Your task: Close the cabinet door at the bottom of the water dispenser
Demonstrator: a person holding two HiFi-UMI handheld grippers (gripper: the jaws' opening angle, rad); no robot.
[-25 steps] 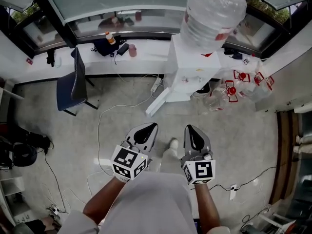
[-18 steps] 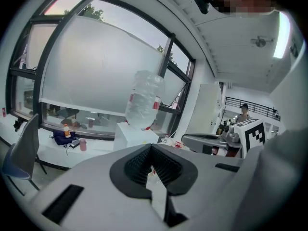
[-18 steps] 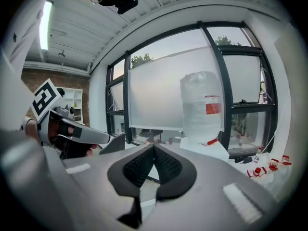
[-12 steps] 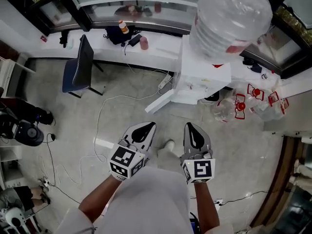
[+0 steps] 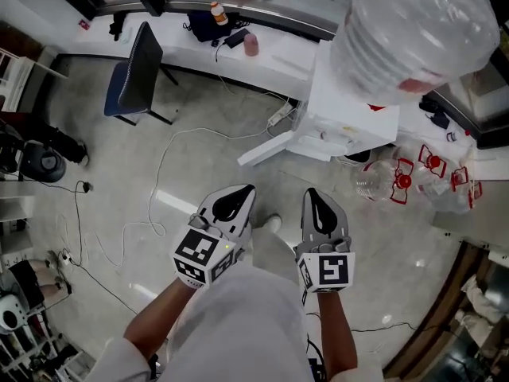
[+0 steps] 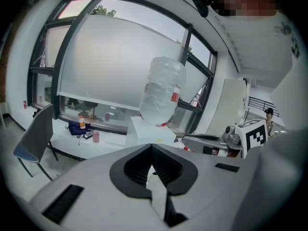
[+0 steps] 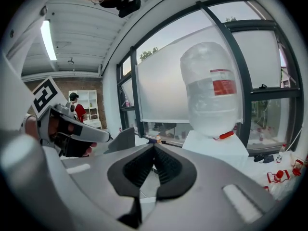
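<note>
Both tongs are closed with nothing in them. The left tongs (image 5: 242, 194) and the right tongs (image 5: 313, 197) are held side by side low in front of the person, their tips pointing toward the water dispenser (image 5: 350, 114). Each gripper view shows its own ribbed pads meeting at the tip, with only floor and the dispenser visible beyond them.

The dispenser stands on the floor (image 5: 199, 173) ahead of the person, against the long white worktop (image 5: 262, 58) under the windows, with a big clear bottle (image 5: 421, 30) upturned on top. At its base the cabinet door (image 5: 266, 148) stands open, swung out to the left as a white slab seen from above. Spare bottles (image 5: 398, 180) lie on the floor to the right of the dispenser, a dark chair (image 5: 131, 78) stands well off to the left, and cables (image 5: 163, 185) trail across the floor between.

Nothing of the task looks done yet. The door is wide open and both tongs are well apart from it. What appears to be left is the whole job: getting down to the door, pressing on its outer face and swinging it shut against the dispenser.
</note>
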